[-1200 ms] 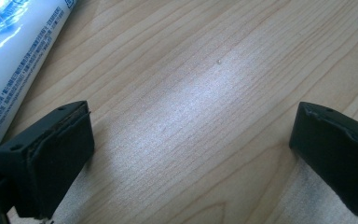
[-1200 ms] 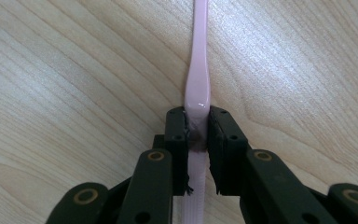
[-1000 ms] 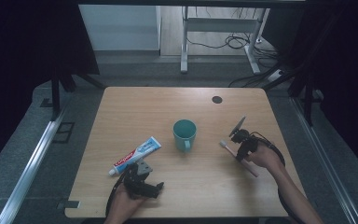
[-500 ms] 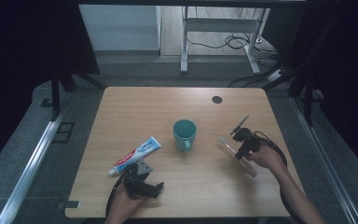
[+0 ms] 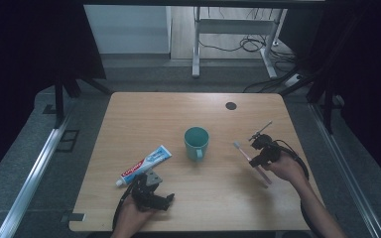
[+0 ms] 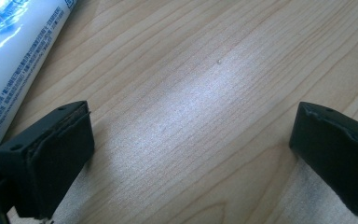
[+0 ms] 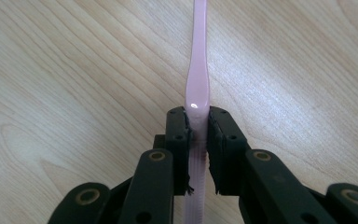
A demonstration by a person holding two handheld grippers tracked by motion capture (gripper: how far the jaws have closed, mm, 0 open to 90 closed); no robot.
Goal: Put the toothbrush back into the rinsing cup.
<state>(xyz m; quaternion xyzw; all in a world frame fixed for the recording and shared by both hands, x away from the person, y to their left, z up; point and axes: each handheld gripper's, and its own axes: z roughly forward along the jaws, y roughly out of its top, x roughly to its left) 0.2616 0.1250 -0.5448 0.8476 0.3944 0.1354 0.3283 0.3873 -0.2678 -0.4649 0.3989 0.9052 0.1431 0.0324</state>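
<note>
**Pink toothbrush pinched over the desk**

The right gripper (image 7: 198, 135) has its fingers (image 7: 177, 135) pressed tight on the handle of a pink toothbrush (image 7: 198, 88), which is lifted clear above the desk (image 5: 228, 198) at the right, bristle end towards the teal mug (image 5: 196, 143). The left gripper (image 6: 191, 140) rests low near the front edge, its fingers (image 6: 51, 154) spread wide with bare wood between them. A toothpaste tube (image 5: 144, 165) lies just beside it, left of the mug.
</note>
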